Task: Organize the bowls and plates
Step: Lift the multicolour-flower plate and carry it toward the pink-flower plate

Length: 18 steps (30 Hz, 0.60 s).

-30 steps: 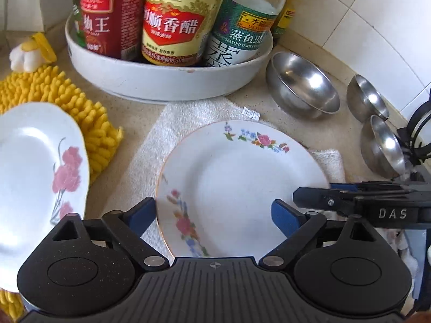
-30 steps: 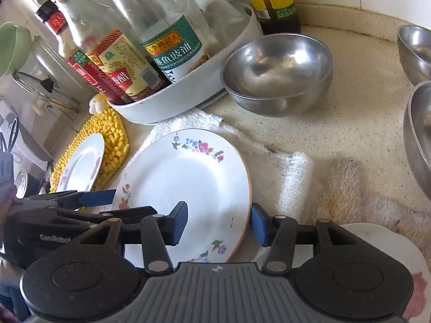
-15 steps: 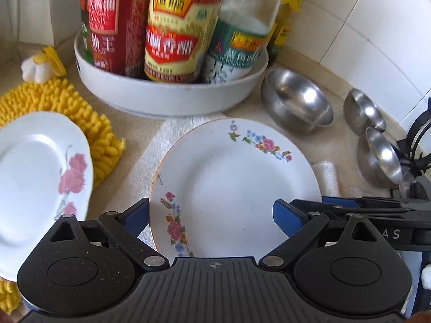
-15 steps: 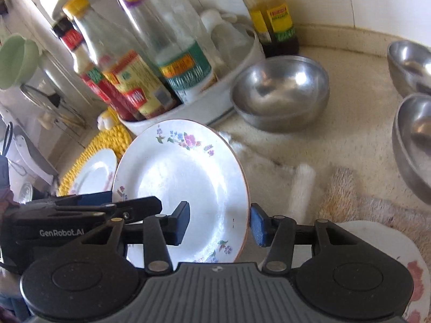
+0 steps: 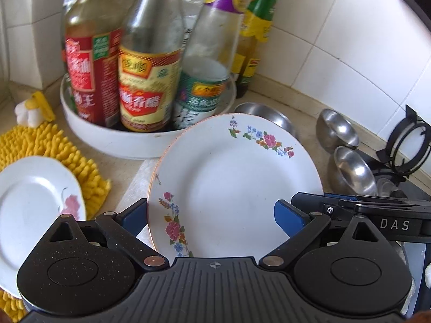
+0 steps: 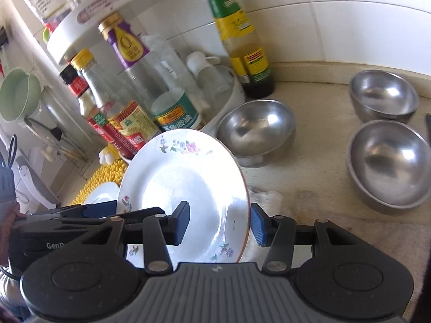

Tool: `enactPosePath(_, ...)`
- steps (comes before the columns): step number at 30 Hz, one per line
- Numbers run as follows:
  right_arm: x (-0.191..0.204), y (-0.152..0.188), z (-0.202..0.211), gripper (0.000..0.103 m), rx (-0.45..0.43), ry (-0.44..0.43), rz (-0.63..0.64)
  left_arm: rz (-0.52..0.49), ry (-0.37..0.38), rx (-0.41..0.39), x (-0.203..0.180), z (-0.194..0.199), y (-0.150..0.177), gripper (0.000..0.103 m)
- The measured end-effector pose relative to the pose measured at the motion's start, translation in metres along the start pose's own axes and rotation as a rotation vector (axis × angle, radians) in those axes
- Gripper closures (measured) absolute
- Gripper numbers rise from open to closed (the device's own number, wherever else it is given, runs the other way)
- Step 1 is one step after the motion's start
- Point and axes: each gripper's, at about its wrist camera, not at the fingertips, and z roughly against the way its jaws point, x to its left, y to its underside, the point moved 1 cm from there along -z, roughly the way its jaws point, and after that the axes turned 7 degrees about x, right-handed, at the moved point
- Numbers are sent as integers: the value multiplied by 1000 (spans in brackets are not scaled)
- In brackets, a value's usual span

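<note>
A white floral plate point(image 5: 234, 183) point(image 6: 183, 188) hangs tilted, its far edge raised in front of the bottle tray. My left gripper point(image 5: 211, 215) straddles its left rim, one blue pad outside the edge and the other over the face. My right gripper point(image 6: 219, 224) straddles the right rim the same way, jaws narrow. The plate's near edge is hidden behind both gripper bodies. A second plate point(image 5: 35, 202) with a pink flower lies on a yellow mat point(image 5: 48, 145). Three steel bowls point(image 6: 256, 132) point(image 6: 382, 94) point(image 6: 388, 161) sit on the counter to the right.
A white round tray point(image 5: 121, 140) packed with sauce bottles stands just behind the plate. A pale towel point(image 5: 134, 185) lies under where the plate hangs. A black stove ring point(image 5: 406, 145) is at the far right. Tiled walls close the corner.
The floral plate has come up off the towel with both grippers and tipped, its far edge now overlapping the tray and the nearest bowl. Both views have risen, showing more bottle and wall.
</note>
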Motion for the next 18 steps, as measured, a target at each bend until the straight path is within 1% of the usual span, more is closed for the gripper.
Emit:
enactPosePath(5,-10,11,18,52,-14,40,-50,-52,39,12,-16,-1,-1,4)
enactPosePath(18,-35,53,61,52,-42,154,-201,-212,161,75,-64,-15,7,4)
